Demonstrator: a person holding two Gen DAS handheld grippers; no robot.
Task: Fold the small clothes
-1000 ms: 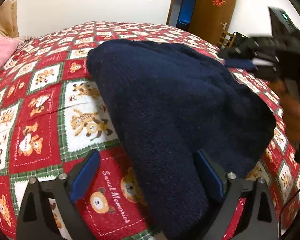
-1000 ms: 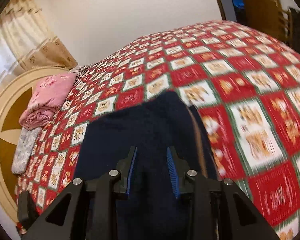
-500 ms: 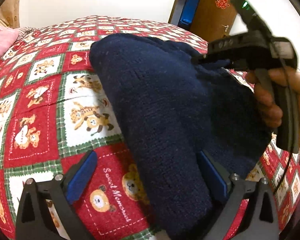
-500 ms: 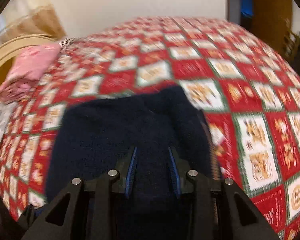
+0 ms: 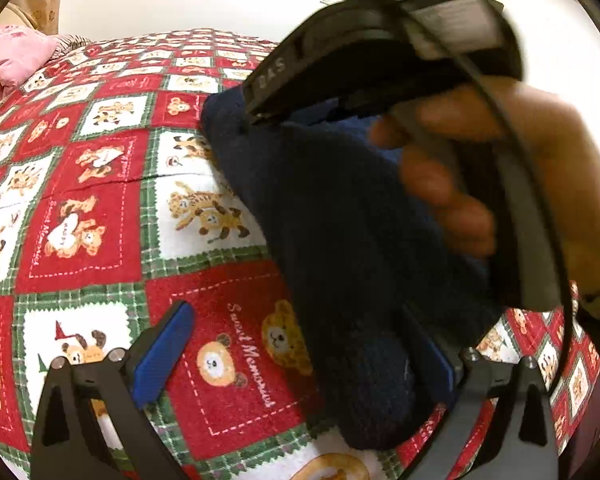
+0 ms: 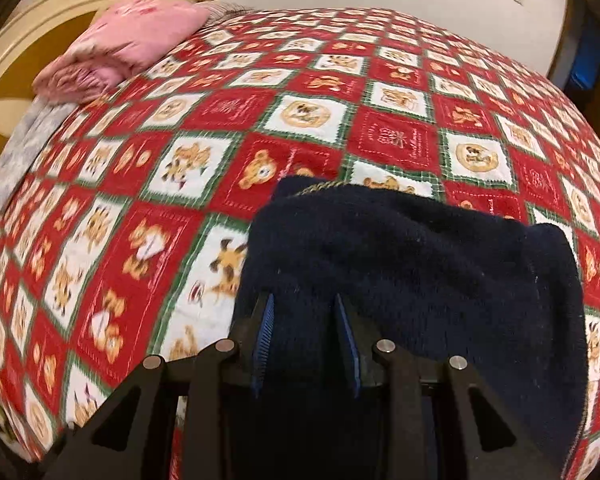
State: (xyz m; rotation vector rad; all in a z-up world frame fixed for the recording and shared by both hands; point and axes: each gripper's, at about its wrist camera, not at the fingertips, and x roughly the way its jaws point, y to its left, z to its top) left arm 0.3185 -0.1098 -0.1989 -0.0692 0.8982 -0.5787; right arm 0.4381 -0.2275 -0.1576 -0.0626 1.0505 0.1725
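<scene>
1. Knit point(image 6: 412, 264): navy, thick, lying on the bed point(image 6: 228, 152) near its front edge, partly folded over itself.
2. Right gripper point(image 6: 304, 340): fingers close together with knit between them, so clamped on a fold of it. In the left view the hand point(image 5: 500, 168) carries it over the knit, low and blurred.
3. Left gripper point(image 5: 300, 352): fingers wide apart. The knit's near end lies against the right finger; the left finger stands over bare quilt, gripping nothing.
4. Step in hand, my read: right side is carrying an edge across to make the fold.
5. Doing it well: keep the lift low so the thick layer doesn't roll; line the carried edge up with the far edge before letting go.
6. Left gripper could pin the near end so the base doesn't drag.
7. Risk: bulky knit bunches at the crease; press flat after release.
8. Pink bedding point(image 6: 120, 52) sits well apart by the headboard, not in the way.
</scene>
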